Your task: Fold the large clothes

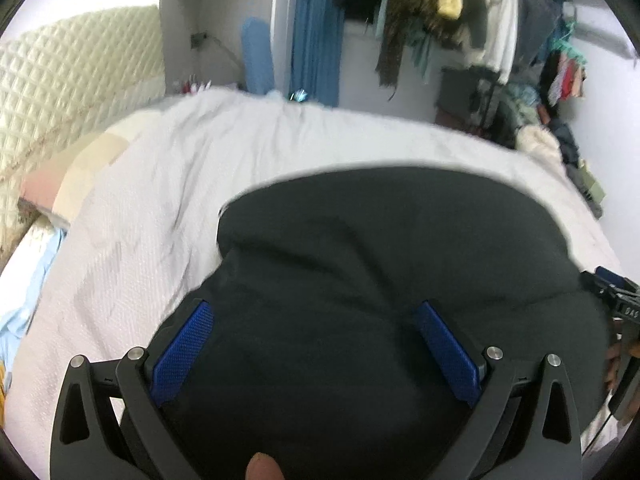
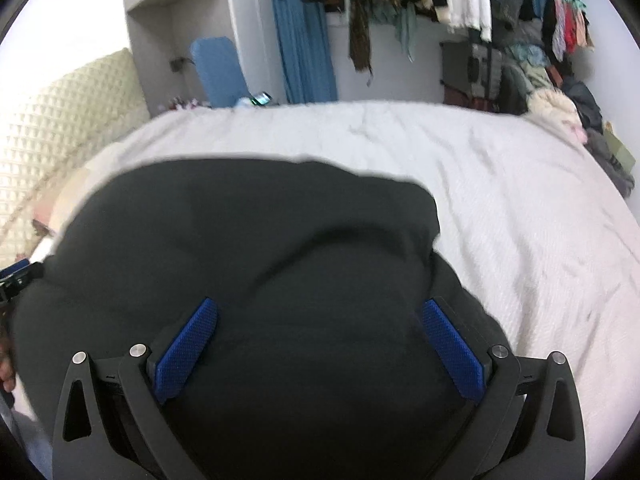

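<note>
Garment (image 1: 360, 264) bunched low-centre on bed (image 1: 168, 184), left tool (image 1: 316, 316) and right tool (image 2: 320, 316) both spread, ungripped; closing now risks pinching bedsheet too.

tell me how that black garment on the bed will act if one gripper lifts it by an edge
Probably floppy: the black garment already lies in soft creases on the white bedspread, so it should drape and sag. It looks thick, so likely weighty. Both the left gripper and right gripper are open above it.
</note>
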The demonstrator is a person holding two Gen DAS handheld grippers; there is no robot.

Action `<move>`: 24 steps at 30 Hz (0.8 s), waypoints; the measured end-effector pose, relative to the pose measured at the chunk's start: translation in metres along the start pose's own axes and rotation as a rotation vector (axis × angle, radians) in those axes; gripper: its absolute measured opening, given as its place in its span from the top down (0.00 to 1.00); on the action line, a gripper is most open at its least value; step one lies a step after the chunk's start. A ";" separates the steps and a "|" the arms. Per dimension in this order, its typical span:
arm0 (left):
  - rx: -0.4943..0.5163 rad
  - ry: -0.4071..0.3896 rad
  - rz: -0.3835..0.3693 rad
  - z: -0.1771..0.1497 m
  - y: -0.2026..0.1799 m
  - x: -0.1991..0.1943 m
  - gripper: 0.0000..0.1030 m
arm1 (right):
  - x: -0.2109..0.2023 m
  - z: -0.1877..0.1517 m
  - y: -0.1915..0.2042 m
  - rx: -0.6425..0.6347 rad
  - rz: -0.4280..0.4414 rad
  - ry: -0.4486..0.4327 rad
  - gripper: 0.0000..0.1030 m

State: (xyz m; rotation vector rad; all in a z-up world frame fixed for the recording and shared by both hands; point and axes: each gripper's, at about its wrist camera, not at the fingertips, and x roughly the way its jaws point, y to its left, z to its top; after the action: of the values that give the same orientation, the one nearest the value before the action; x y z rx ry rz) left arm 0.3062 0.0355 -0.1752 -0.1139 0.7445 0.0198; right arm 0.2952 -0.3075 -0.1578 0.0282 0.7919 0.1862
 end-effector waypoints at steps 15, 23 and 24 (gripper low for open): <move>0.107 -0.231 -0.075 0.039 -0.083 -0.188 0.00 | -0.198 0.049 0.051 -0.053 0.105 -0.335 0.00; 0.094 -0.311 -0.114 0.016 -0.106 -0.286 0.00 | -0.295 0.032 0.065 -0.087 0.125 -0.458 0.00; 0.092 -0.307 -0.121 0.012 -0.107 -0.295 0.00 | -0.300 0.029 0.066 -0.091 0.124 -0.457 0.00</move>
State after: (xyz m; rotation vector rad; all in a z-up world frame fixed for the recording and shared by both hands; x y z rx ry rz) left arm 0.1037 -0.0633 0.0441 -0.0660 0.4305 -0.1104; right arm 0.1000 -0.2939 0.0804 0.0323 0.3253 0.3201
